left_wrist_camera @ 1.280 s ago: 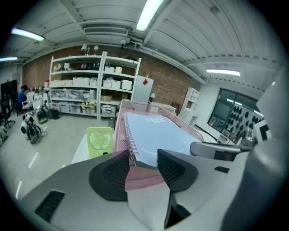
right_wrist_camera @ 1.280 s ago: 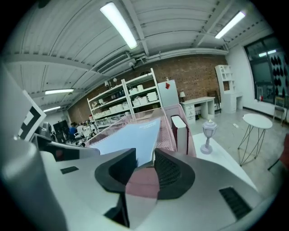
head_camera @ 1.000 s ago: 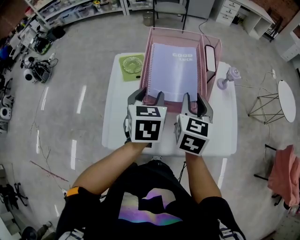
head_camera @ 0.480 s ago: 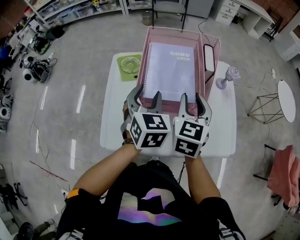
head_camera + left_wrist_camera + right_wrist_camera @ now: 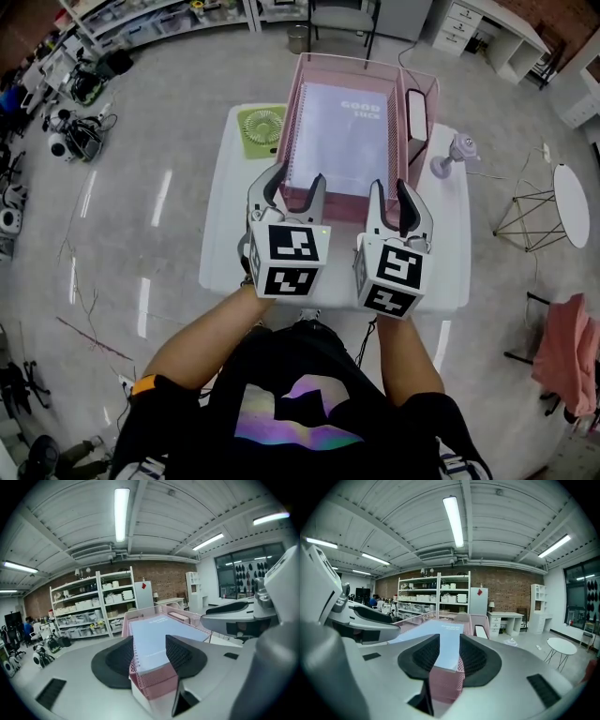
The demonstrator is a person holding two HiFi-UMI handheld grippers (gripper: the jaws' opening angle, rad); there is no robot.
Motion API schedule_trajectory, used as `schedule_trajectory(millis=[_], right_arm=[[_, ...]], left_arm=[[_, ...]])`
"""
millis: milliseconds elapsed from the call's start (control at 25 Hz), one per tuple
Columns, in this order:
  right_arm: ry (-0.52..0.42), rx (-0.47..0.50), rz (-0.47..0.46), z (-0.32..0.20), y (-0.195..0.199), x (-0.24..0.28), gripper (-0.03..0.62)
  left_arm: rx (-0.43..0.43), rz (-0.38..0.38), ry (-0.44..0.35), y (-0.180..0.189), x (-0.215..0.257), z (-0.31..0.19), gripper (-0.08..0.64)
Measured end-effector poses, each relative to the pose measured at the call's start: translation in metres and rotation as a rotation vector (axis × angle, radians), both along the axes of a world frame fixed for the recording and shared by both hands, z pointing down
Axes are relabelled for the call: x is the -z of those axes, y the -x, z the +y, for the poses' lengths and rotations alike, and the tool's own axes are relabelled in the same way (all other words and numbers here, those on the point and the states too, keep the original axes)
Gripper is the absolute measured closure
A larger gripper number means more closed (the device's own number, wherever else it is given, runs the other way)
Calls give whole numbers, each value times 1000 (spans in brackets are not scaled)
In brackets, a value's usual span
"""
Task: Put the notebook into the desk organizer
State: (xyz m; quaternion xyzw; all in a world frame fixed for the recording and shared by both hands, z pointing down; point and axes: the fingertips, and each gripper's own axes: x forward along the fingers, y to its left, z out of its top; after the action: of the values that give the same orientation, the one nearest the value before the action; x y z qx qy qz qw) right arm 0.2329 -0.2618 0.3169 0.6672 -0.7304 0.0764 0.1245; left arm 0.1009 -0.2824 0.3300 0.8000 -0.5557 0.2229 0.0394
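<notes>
Head view shows us the white counter [image 5: 225, 246] in the middle of the frame. On its upper half stands the pink mesh desk organizer [image 5: 298, 94], the largest thing it carries. The notebook [image 5: 337, 141] lies flat in the organizer's wide left compartment, pale cover up and spiral along its left edge, and nearly fills that compartment. Below it in the frame we hold both claws side by side at the organizer's near edge. The left claw [image 5: 293, 187] stands wide; in the left gripper view its jaws frame the organizer's near corner and the notebook's edge without pressing on either. The right claw [image 5: 391, 199] is closing, its gap narrower, and the organizer's near rim shows between its jaws, untouched as far as we can see. A green fan [image 5: 262, 129] lies just left of the organizer, and a small lilac object [image 5: 453, 153] stands near its right side.
</notes>
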Motion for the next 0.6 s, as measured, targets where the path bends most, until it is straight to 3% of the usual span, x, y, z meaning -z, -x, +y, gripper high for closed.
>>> schedule_trajectory(millis=[400, 600], right_arm=[[-60, -3, -18, 40, 17, 13, 503], [-93, -4, -24, 73, 36, 21, 557]], left_arm=[[-67, 82, -81, 2, 22, 42, 342], [-77, 109, -138, 20, 37, 77, 438]])
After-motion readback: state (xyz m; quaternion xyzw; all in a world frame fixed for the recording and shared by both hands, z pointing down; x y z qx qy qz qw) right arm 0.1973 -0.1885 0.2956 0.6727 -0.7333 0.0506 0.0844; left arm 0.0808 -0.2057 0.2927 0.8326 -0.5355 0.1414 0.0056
